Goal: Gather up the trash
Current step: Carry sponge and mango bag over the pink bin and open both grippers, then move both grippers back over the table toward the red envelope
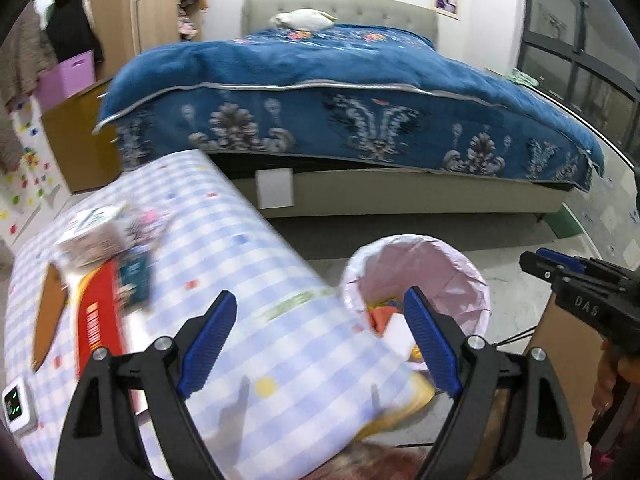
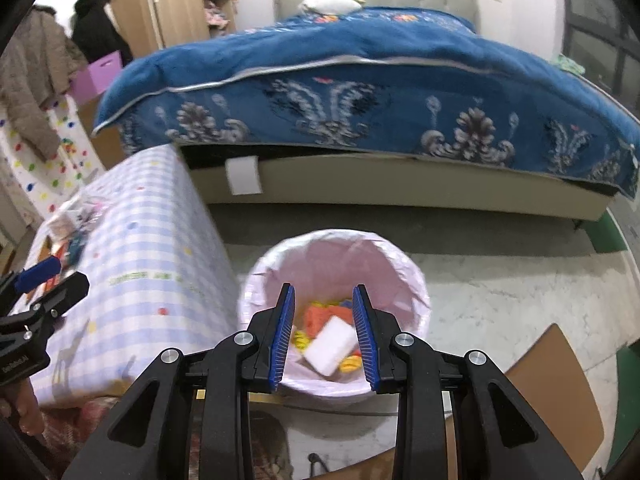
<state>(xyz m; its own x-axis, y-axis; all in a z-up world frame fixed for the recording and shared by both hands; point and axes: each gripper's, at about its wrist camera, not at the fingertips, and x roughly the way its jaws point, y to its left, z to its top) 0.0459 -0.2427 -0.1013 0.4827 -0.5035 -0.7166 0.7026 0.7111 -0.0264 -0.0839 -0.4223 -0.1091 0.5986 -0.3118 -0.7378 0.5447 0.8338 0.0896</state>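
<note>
Pink-lined bin (image 2: pixel 336 268) between checked table (image 2: pixel 160 264) and bed (image 2: pixel 360 80); left gripper (image 1: pixel 320 344) jaws apart, right gripper (image 2: pixel 324 336) jaws apart, both empty.

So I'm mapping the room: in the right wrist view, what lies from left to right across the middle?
Left gripper → checked table → trash bin → brown board.
</note>
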